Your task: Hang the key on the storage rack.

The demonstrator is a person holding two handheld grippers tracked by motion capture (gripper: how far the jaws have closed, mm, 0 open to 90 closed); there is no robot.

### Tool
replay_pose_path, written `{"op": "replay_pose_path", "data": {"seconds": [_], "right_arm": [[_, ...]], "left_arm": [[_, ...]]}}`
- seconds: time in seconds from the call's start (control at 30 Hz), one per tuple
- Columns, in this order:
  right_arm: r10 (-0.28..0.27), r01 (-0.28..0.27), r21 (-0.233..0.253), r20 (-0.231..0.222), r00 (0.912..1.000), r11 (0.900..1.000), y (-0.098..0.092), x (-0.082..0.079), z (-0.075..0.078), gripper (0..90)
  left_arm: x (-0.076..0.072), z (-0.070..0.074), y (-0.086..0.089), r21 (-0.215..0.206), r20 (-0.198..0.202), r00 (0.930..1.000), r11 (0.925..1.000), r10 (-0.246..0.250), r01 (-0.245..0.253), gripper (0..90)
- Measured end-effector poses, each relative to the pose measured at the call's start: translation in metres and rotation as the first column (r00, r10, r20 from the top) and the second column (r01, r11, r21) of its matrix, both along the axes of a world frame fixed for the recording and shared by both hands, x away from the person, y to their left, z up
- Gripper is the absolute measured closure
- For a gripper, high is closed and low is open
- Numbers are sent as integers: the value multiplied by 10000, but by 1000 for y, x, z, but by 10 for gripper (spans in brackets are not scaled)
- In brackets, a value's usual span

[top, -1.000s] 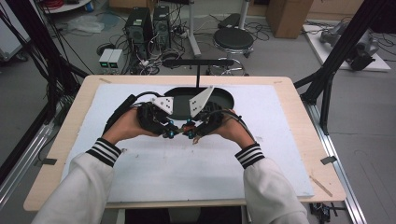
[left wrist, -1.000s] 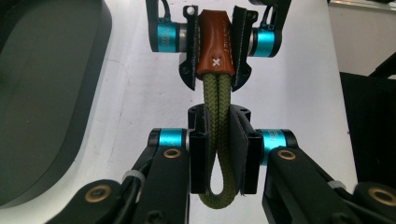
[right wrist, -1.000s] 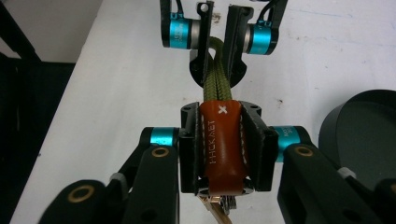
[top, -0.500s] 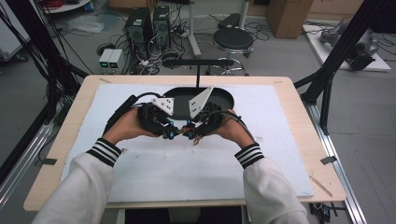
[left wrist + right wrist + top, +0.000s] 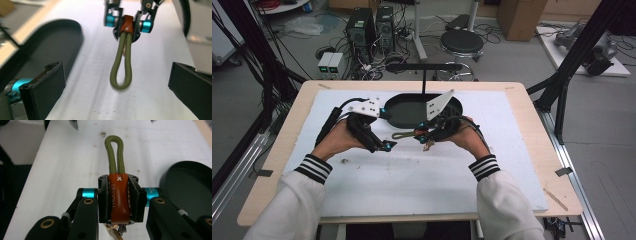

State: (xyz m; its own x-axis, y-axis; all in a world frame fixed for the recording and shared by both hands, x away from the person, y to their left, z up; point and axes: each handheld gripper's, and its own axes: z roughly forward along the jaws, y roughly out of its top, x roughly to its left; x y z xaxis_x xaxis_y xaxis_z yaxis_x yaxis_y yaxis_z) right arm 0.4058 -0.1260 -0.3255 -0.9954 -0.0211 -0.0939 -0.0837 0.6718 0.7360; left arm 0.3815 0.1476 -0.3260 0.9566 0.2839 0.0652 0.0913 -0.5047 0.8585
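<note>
The thing in hand is a keychain strap (image 5: 117, 192): a doubled loop of olive-green woven cord (image 5: 121, 62) whose two strands run side by side into a glossy rust-brown leather sleeve (image 5: 118, 197). The sleeve bears a small white cross near its upper end and embossed lettering along one edge, with pale stitching down the other. Below the sleeve, a bit of brass-coloured metal and a ring peek out, too blurred to tell apart.

The right gripper (image 5: 118, 195) is clamped on the leather sleeve, its two black jaws pressed flat against either side of it, so the cord loop sticks out free past the jaws. In the high view the strap (image 5: 408, 134) is held just in front of the black oval tray (image 5: 399, 112), above the white mat (image 5: 422, 185), with the loop pointing towards the left gripper (image 5: 388, 145).

The left gripper (image 5: 117, 87) has its jaws spread wide apart and holds nothing; the loop's rounded end hangs between them without touching either. It sits just in front of the tray's left end, near the right gripper but apart from it.
</note>
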Motion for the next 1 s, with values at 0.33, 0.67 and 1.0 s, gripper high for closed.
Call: {"op": "replay_pose_path", "data": {"seconds": [0.33, 0.67, 1.0], "right_arm": [[-2487, 2443, 1775, 25, 9686, 9533, -40, 4, 9, 728], [-4833, 4600, 3224, -88, 8754, 8273, -76, 9, 17, 728], [-6220, 5650, 3928, 230, 7827, 7256, -97, 20, 16, 727]], "left_arm": [[-25, -12, 48, -1852, 267, 9842, 9684, 1749, -1671, 17], [-54, -41, 90, -2956, 864, 9389, 9086, 3331, -2951, 17], [-82, -84, 118, -3729, 674, 9058, 8527, 4183, -3660, 17]]}}
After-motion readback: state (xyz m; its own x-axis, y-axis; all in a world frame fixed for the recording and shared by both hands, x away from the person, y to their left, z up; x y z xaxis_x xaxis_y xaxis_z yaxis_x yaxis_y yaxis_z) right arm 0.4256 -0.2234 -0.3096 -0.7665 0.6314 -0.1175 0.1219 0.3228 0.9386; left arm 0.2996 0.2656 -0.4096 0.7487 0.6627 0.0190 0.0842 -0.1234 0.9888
